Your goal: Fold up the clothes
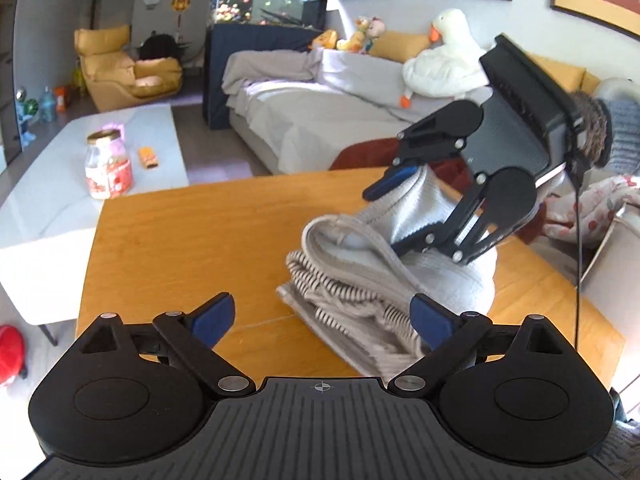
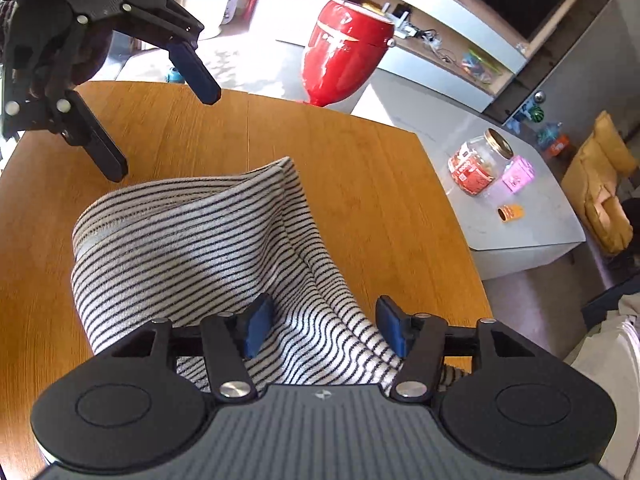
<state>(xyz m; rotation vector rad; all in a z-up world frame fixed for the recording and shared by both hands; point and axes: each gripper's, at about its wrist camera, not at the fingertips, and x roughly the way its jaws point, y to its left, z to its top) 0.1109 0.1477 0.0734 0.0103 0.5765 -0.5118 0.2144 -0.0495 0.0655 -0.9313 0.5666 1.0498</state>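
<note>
Striped garment (image 2: 192,248) folded in a loose heap on the wooden table (image 2: 352,160) — both grippers by it.

Right gripper (image 2: 324,330) sits low over the near edge of the cloth, jaws parted, striped fabric lying between the blue pads without being pinched. Left gripper (image 1: 324,320) hangs just beside the heap — jaws spread wide, nothing held. Beyond the table: white coffee table (image 2: 520,216) with a glass jar (image 2: 478,168); red vase (image 2: 344,48) on the floor.

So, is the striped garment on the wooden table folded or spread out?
Folded: the striped garment lies on the wooden table as a layered bundle, top flap still raised.
</note>
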